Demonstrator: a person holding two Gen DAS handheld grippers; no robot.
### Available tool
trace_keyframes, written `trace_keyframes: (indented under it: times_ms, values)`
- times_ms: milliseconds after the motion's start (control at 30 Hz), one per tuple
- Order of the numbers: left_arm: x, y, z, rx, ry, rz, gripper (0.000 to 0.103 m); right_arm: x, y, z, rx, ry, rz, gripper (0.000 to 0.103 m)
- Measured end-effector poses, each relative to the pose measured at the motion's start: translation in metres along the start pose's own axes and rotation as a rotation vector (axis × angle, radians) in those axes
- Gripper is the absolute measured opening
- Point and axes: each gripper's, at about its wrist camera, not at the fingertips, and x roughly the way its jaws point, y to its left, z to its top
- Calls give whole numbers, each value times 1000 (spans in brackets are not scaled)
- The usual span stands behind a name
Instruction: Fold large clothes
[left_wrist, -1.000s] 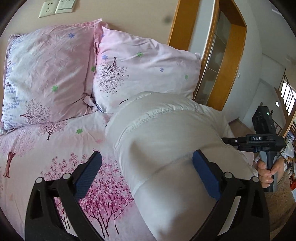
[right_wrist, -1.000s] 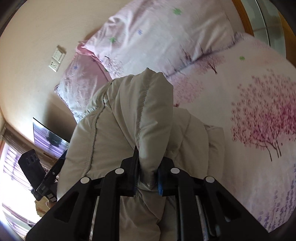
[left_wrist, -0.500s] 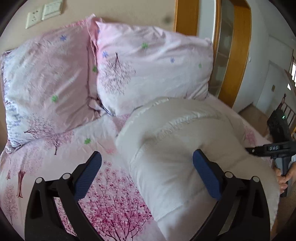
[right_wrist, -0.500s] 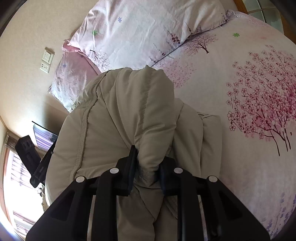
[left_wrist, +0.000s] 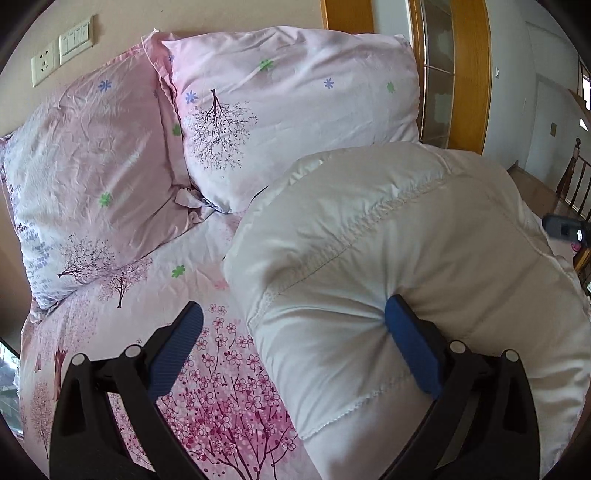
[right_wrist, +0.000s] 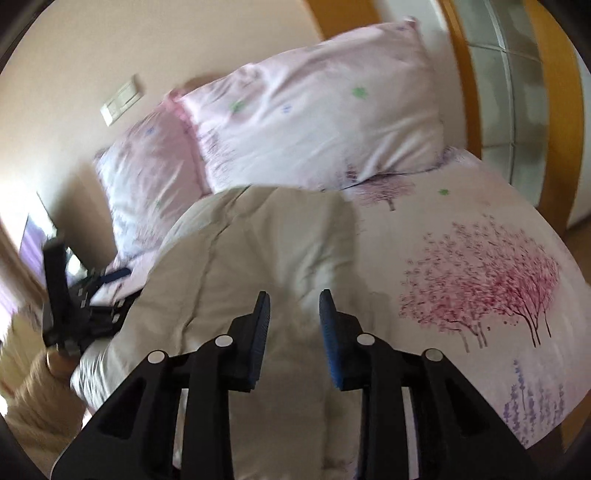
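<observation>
- The bed (left_wrist: 207, 413), spread with a pink blossom-print sheet, carries the whole job; two pillows (left_wrist: 295, 110) lean at its head against the wall.
- The padded white coat (left_wrist: 406, 258) lies bunched in a thick, rounded heap on the bed just below the pillows, doubled over on itself and not yet flat or squared.
- The step in hand looks like the end of one fold: the cloth has been laid over and is being let go.
- The right gripper (right_wrist: 294, 325) is opening; its blue pads stand apart above the coat with cloth showing in the gap, and nothing appears to be pinched.
- The left gripper (left_wrist: 291, 339) stands wide apart, its right pad pressed into the coat's side, its left pad over bare sheet; it clamps nothing.
- The next move probably calls for finding a free edge or hem on the puffy heap, taking it with both grippers, and drawing it across so the bulk flattens.
</observation>
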Motion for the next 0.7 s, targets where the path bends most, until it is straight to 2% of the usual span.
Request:
trace_keyframes:
  times_ms: [100, 233, 500, 600, 700]
  values:
    - [0, -1, -1, 0, -3, 3, 100, 9, 2, -7, -18, 26, -22, 28]
    - [0, -6, -2, 13, -17, 13, 100, 28, -10, -18, 30, 83, -9, 28]
    - [2, -7, -4, -1, -37, 0, 100, 45, -15, -30, 49, 117, 6, 28]
    - [-9, -2, 1, -11, -87, -8, 99, 49, -16, -33, 60, 124, 15, 28]
    - [-21, 8, 11, -46, -125, -47, 99, 51, -18, -33, 68, 128, 26, 28]
